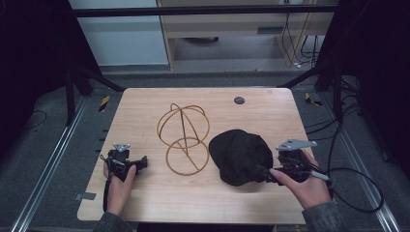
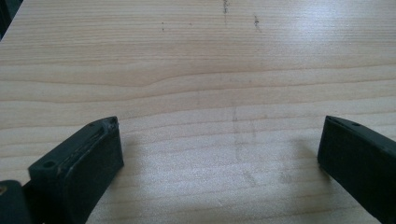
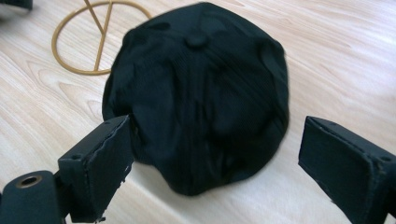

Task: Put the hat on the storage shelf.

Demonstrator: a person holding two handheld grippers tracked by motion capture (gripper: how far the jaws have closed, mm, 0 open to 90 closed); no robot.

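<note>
A black cap [image 1: 240, 155] lies crown up on the right half of the wooden table [image 1: 159, 203]. My right gripper [image 1: 263, 174] sits just right of it and points left at it. In the right gripper view the cap [image 3: 201, 93] lies between and beyond the widely spread jaws of my right gripper [image 3: 215, 140], which is open; the left jaw overlaps the cap's near edge. A golden wire stand [image 1: 183, 137], a sphere of hoops on a ring base, stands mid-table, and its ring [image 3: 93, 42] shows behind the cap. My left gripper [image 1: 143, 162] rests open over bare wood [image 2: 219, 135].
A small dark round grommet [image 1: 239, 100] sits near the table's far edge. Black cables [image 1: 358, 188] trail off the right side. Metal rails run along both sides of the table, with dark frame posts and a pale cabinet behind it.
</note>
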